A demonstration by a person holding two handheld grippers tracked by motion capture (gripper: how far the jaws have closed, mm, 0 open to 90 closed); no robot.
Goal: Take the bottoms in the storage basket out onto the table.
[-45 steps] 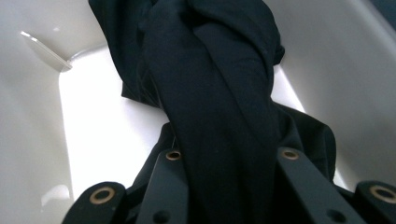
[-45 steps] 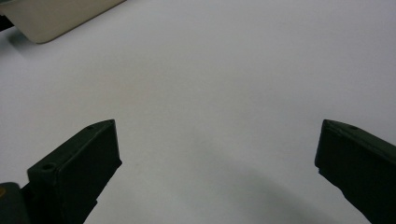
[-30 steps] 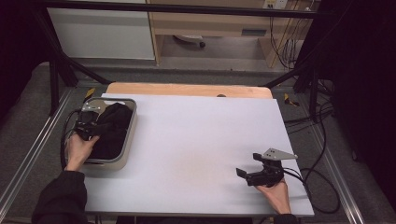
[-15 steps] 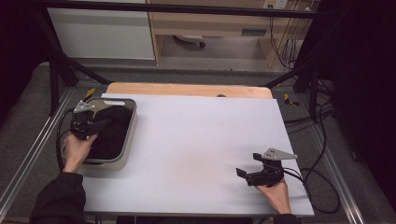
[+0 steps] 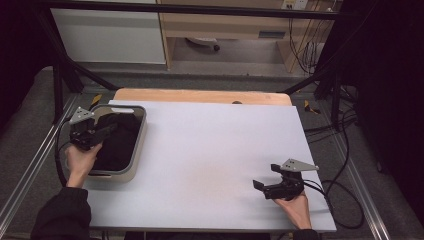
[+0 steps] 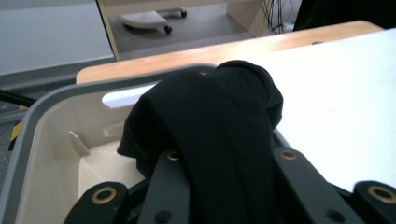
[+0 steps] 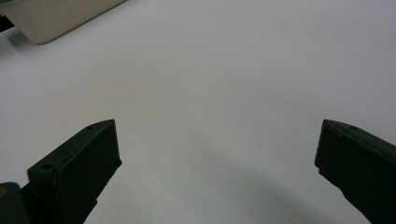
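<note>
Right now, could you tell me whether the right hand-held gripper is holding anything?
No, the right hand-held gripper has its jaws spread wide over the bare white table with nothing between them.

Black cloth (image 6: 219, 135) looking soft, matt. Tub (image 6: 42, 140) showing smooth, slightly glossy cream plastic inside, grey rim. Table (image 5: 215, 150) top appearing matt white; far edge showing bare wood.

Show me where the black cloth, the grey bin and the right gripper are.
black cloth (image 6: 219, 116), left gripper view, on the bunched fold above the jaws.
grey bin (image 5: 140, 131), high view, on its right rim.
right gripper (image 5: 260, 185), high view, between its open fingertips over the white table.
</note>
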